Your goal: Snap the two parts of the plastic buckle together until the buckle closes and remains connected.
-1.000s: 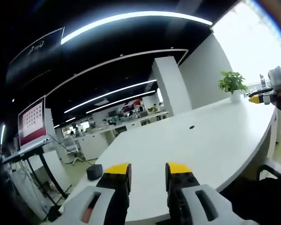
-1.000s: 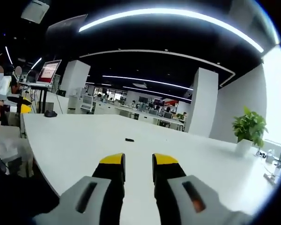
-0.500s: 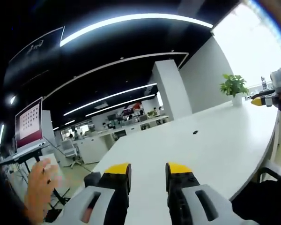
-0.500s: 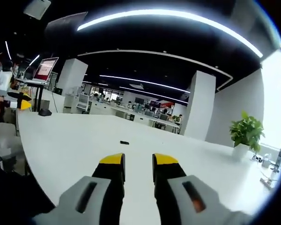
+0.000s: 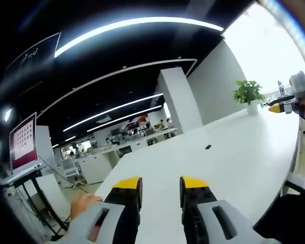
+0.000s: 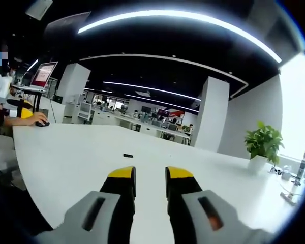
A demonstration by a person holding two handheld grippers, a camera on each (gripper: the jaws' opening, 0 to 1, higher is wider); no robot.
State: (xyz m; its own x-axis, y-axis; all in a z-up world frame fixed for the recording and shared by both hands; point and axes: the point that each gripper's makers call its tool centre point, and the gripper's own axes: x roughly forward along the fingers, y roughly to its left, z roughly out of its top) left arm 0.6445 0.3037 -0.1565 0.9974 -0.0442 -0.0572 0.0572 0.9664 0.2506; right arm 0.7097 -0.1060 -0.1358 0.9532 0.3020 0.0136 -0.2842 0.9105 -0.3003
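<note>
White surface (image 6: 81, 152) spans an open office; the buckle (image 6: 127, 155) lies well ahead, untouched. Left gripper (image 5: 160, 184) and right gripper (image 6: 150, 174) hover with fingers narrow and empty, probably lining up an approach.

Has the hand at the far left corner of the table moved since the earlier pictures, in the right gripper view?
Yes. The hand now rests on the dark mouse at the corner of the white table; one second ago the mouse lay there alone.
</note>
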